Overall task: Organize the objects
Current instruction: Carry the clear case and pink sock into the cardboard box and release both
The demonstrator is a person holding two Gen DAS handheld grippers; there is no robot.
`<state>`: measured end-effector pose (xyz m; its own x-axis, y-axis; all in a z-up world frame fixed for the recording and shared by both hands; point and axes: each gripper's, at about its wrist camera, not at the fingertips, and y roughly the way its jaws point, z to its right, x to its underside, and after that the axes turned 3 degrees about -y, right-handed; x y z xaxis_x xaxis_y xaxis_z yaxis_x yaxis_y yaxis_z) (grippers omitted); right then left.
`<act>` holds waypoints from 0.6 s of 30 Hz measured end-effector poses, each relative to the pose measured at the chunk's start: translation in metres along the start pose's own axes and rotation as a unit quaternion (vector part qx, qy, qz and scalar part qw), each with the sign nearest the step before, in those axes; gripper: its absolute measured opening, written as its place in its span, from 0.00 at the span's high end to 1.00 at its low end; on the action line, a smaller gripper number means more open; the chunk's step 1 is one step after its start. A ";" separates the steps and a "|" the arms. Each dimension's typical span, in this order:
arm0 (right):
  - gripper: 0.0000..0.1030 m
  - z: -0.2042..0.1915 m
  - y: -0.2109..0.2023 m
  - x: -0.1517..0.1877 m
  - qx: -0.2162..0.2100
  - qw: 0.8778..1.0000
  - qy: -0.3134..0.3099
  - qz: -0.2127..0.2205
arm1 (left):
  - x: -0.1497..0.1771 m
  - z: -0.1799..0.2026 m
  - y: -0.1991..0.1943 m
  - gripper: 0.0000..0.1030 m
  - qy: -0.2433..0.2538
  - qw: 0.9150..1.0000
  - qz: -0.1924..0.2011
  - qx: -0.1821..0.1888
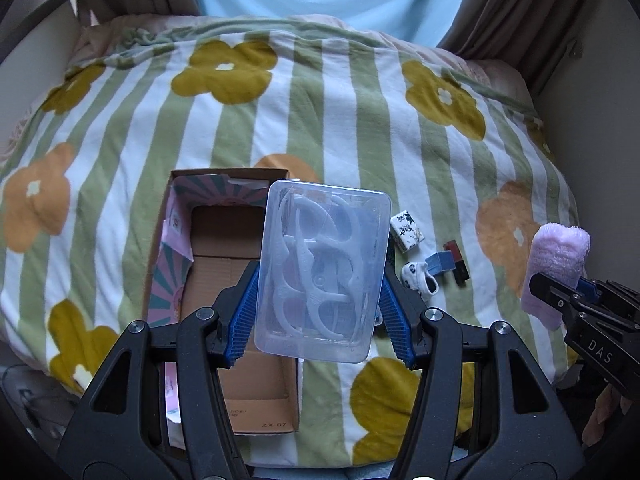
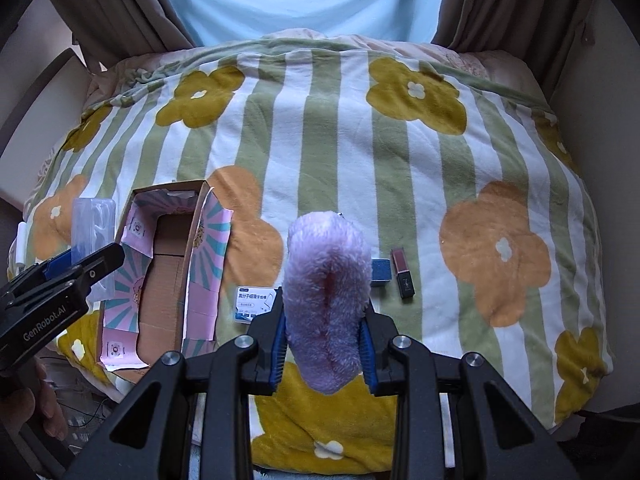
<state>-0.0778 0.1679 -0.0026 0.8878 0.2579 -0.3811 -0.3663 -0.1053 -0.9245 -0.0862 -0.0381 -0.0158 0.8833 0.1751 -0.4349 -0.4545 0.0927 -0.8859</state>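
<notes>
Left wrist view shows my left gripper pinching a clear plastic case of floss picks above the open cardboard box on the blanket. Its slick walls could slip from my pads and miss the box. Further right, my right gripper squeezes a fluffy purple towel, which may snag.

Black tongs with ribbed blue pads, silver screws, white "GenRobot.AI" lettering.
</notes>
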 end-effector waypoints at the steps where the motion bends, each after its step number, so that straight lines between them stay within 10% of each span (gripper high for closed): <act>1: 0.73 -0.004 0.000 -0.002 -0.003 1.000 -0.006 0.001 | 0.001 -0.005 -0.003 0.48 -0.005 1.000 0.003 -0.001; 18: 0.73 -0.115 0.032 -0.064 -0.076 0.985 -0.152 -0.012 | 0.029 -0.104 -0.011 0.48 -0.134 0.989 -0.008 -0.062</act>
<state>-0.1139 0.0376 -0.0079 0.7628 0.5352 -0.3628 -0.2796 -0.2328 -0.9315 -0.0434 -0.1357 -0.0358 0.8202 0.4295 -0.3778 -0.4090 -0.0214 -0.9123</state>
